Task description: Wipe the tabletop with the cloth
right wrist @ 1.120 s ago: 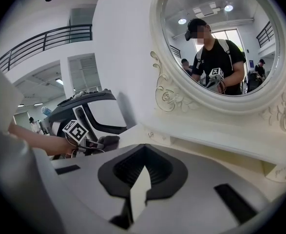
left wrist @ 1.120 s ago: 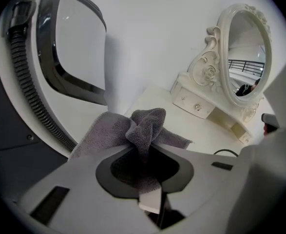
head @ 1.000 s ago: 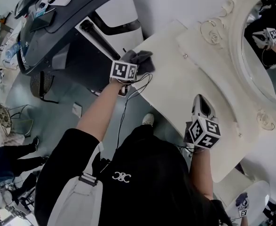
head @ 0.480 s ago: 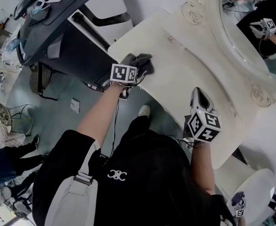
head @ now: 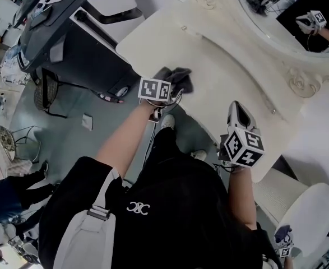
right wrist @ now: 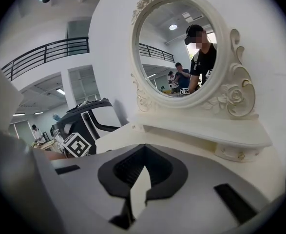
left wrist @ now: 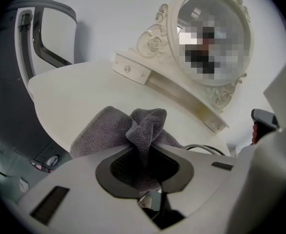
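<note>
Pinching grey cloth (left wrist: 101,130) between L gripper (left wrist: 143,152) jaws, bunched on tabletop (left wrist: 74,91), R gripper (right wrist: 139,174) closed, empty

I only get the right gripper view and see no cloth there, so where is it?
Observer: The left gripper is shut on the cloth, a grey bunch.
Operator: Lifted or lying down?
Observer: Lying on the tabletop, near its front edge, as the head view shows.
Operator: And the one I'm riding on?
Observer: The right gripper is over that same edge, to the cloth's right and apart from it.
</note>
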